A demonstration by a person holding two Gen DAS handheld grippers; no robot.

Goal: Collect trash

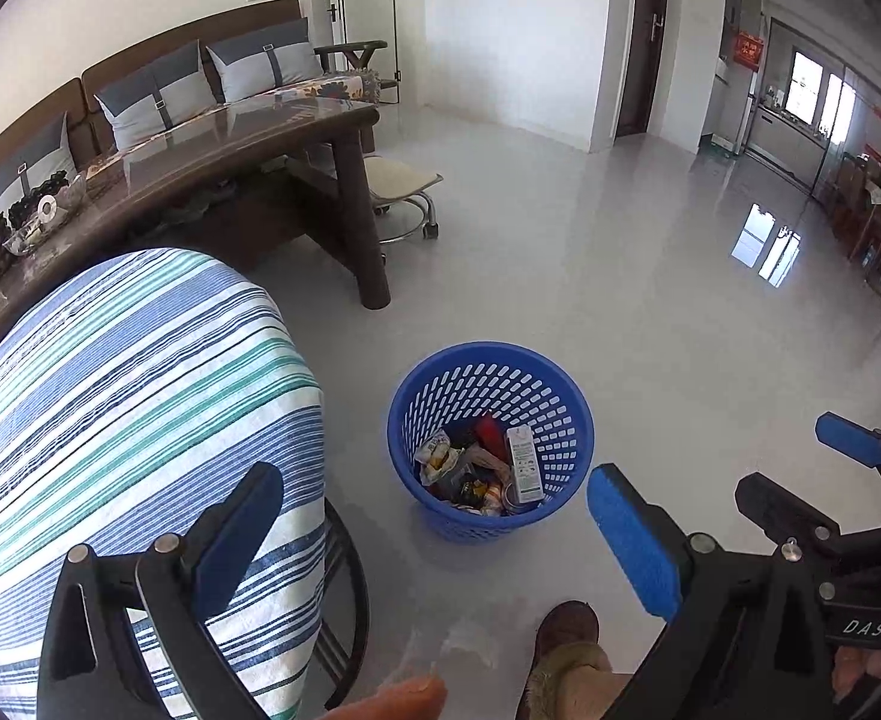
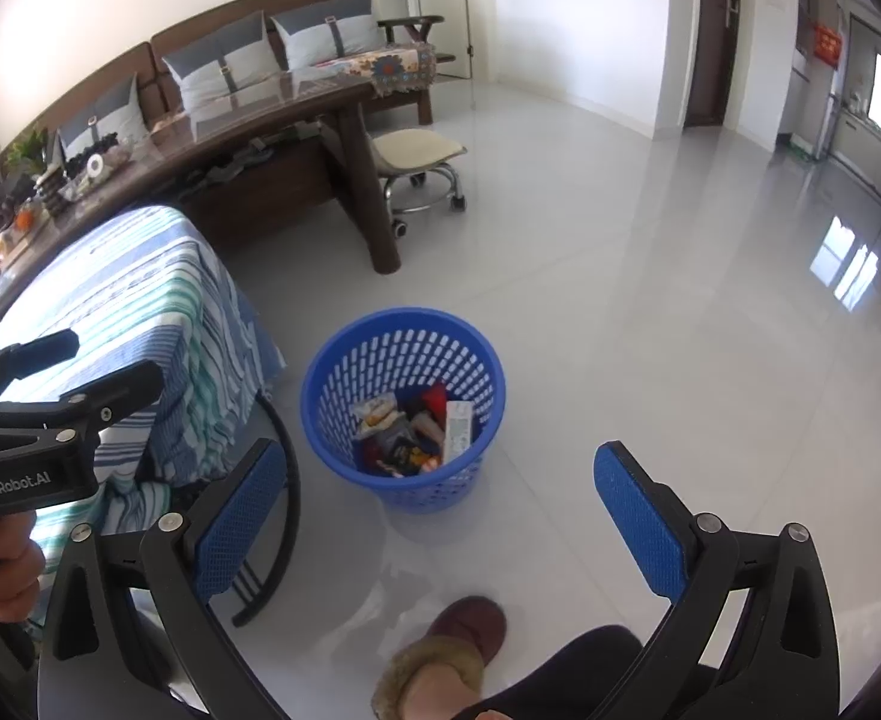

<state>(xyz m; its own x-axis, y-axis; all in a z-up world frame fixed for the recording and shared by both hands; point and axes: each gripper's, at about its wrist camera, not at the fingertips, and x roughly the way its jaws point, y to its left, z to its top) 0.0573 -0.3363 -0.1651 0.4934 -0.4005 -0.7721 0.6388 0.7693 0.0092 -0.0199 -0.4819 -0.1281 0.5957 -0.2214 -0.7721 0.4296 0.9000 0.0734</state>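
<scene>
A blue perforated trash basket (image 1: 491, 438) stands on the white tiled floor; it also shows in the right wrist view (image 2: 403, 408). Inside lie several pieces of trash, among them a white carton (image 1: 523, 463) (image 2: 457, 427) and crumpled wrappers (image 1: 440, 456) (image 2: 380, 414). My left gripper (image 1: 440, 531) is open and empty, above and in front of the basket. My right gripper (image 2: 440, 516) is open and empty, also in front of the basket. The right gripper (image 1: 722, 468) shows at the right of the left wrist view, and the left gripper (image 2: 74, 372) at the left of the right wrist view.
A small table under a blue-green striped cloth (image 1: 116, 420) (image 2: 140, 312) stands left of the basket. Behind are a dark wooden coffee table (image 1: 230, 144), a sofa with cushions (image 2: 230, 66) and a wheeled stool (image 1: 401, 192). A slippered foot (image 2: 440, 654) is near the bottom edge.
</scene>
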